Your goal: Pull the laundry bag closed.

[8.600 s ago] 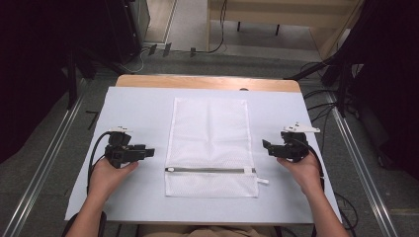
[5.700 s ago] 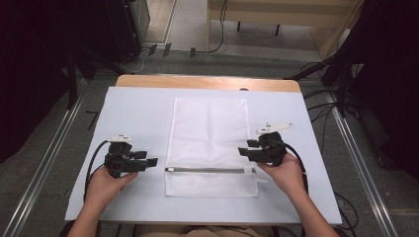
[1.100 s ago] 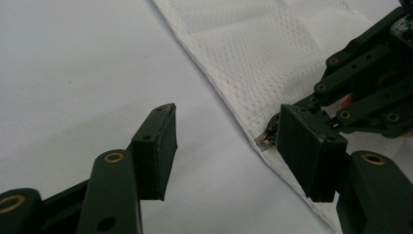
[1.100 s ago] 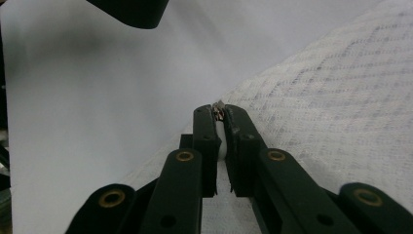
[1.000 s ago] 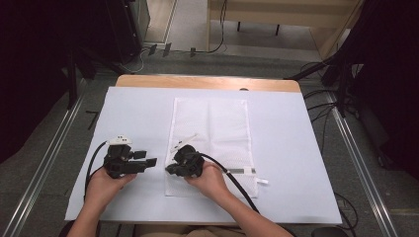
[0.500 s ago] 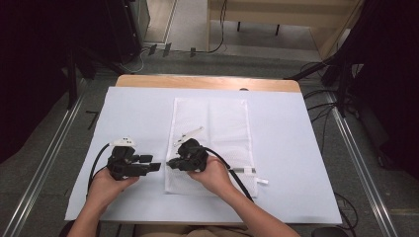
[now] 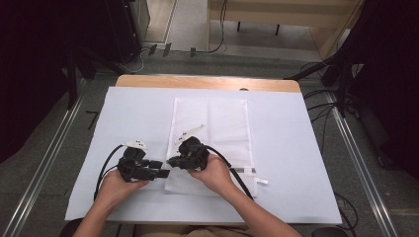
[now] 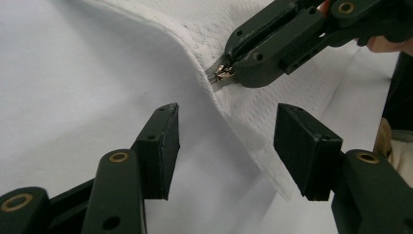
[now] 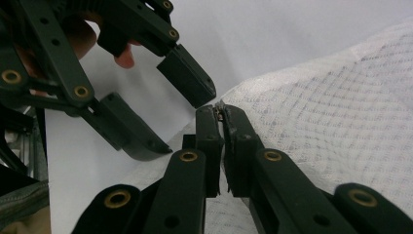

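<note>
You are pinching the zipper pull (image 8: 223, 74) in your right hand-held gripper (image 7: 174, 160) while your left hand-held gripper (image 8: 224, 146) is gaping empty beside the mesh bag (image 7: 217, 123), so a hard tug is risking dragging the unanchored fabric.

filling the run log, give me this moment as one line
right gripper: shut on zipper pull | left gripper: open beside mesh bag edge | table cover

A wooden table (image 7: 207, 82) stands in the middle, and a pale sheet (image 7: 296, 163) covers nearly all of its top. Only a strip of bare wood shows at the far edge. On the sheet lies a white mesh bag (image 7: 222, 123), flat, near the centre, with its zipper end at the near side.
</note>
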